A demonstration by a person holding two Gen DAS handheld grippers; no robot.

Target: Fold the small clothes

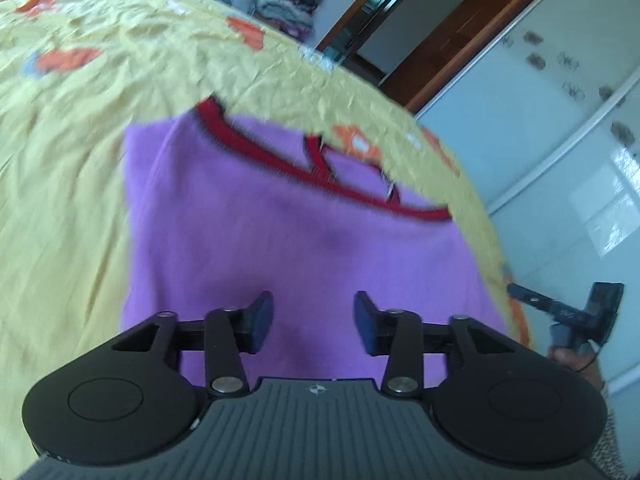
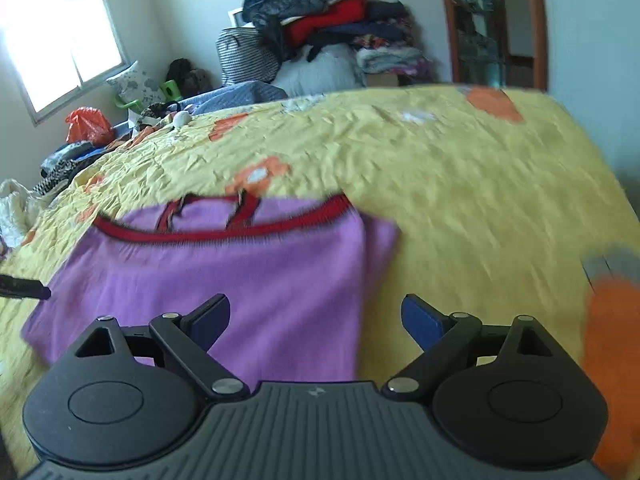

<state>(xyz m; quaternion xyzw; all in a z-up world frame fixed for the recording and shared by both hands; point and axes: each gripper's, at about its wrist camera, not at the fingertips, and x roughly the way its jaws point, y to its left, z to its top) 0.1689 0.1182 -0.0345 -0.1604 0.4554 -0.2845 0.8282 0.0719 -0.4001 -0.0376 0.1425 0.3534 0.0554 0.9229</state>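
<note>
Spread over the bed: crumpled yellow bedspread [image 2: 440, 184] with orange flowers. Near its front edge, flat: folded purple knit garment [image 2: 248, 280] with red trim. Above it, tilted downward: right gripper [image 2: 316, 318], jaws wide, empty; left gripper [image 1: 314, 320], jaws parted, empty.

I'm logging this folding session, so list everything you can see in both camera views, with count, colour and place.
purple garment: one, purple with red trim, folded flat on the bed, near edge
bedspread: one, yellow with orange flowers, covering the bed
clothes pile: one heap, dark, red and mixed, against the far wall
striped bag: one, black and white, left of the pile
orange bag: one, below the window
window: one, bright, far left
wardrobe doors: white, beside the bed
left gripper: black, jaws open, empty, above the garment
right gripper: black, jaws wide open, empty
</note>
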